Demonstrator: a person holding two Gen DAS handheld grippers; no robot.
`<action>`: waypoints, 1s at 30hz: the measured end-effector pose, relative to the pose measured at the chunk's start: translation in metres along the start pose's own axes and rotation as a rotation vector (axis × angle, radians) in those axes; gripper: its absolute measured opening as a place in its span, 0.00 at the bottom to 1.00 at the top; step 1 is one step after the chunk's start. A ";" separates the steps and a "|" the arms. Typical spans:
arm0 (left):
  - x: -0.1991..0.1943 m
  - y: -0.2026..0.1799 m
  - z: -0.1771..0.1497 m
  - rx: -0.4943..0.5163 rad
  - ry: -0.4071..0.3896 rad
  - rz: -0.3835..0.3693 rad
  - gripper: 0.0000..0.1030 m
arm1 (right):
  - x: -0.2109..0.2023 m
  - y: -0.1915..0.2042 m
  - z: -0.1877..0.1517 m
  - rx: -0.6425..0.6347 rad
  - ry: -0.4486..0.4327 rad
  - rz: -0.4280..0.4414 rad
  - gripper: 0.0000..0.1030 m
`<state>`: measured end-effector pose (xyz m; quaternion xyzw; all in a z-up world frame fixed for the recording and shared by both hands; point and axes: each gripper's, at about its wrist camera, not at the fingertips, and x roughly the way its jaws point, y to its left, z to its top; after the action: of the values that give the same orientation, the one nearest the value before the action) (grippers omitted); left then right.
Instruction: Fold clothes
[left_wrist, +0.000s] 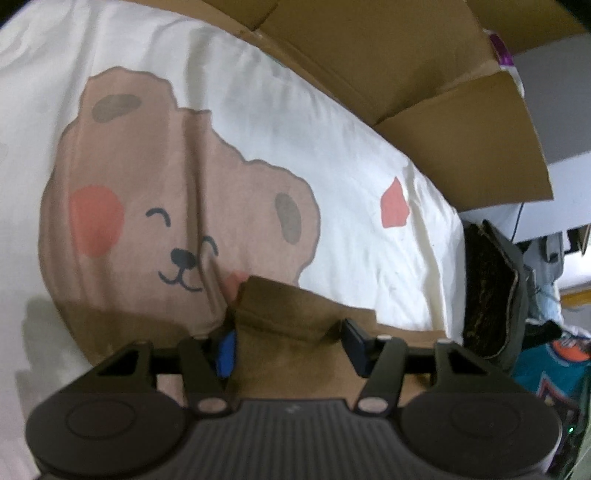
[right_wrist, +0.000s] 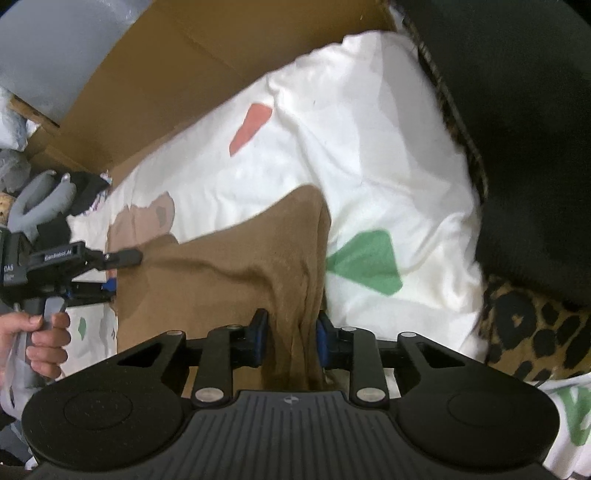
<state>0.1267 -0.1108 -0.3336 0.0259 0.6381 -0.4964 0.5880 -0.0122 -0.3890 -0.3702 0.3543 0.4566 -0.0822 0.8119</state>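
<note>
A bed's white sheet (left_wrist: 258, 96) printed with a bear face (left_wrist: 173, 206) lay beside flattened cardboard (left_wrist: 443, 122); a leopard-print cushion (right_wrist: 532, 332) sat nearby.

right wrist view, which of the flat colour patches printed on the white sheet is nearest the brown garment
The green patch, beside the brown garment at its right edge. The coral patch lies farther up the white sheet, well clear of it.
</note>
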 end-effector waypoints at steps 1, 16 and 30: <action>-0.001 0.000 -0.001 0.004 -0.001 0.002 0.58 | 0.000 -0.002 0.001 0.009 0.002 0.002 0.29; -0.003 -0.002 -0.023 0.115 0.108 0.043 0.58 | 0.016 -0.026 -0.009 0.140 0.160 0.073 0.48; 0.000 -0.015 -0.029 0.189 0.119 0.086 0.56 | 0.007 -0.037 0.000 0.160 0.118 0.165 0.26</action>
<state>0.0962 -0.0993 -0.3302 0.1383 0.6205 -0.5262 0.5648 -0.0253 -0.4149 -0.3946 0.4584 0.4652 -0.0304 0.7567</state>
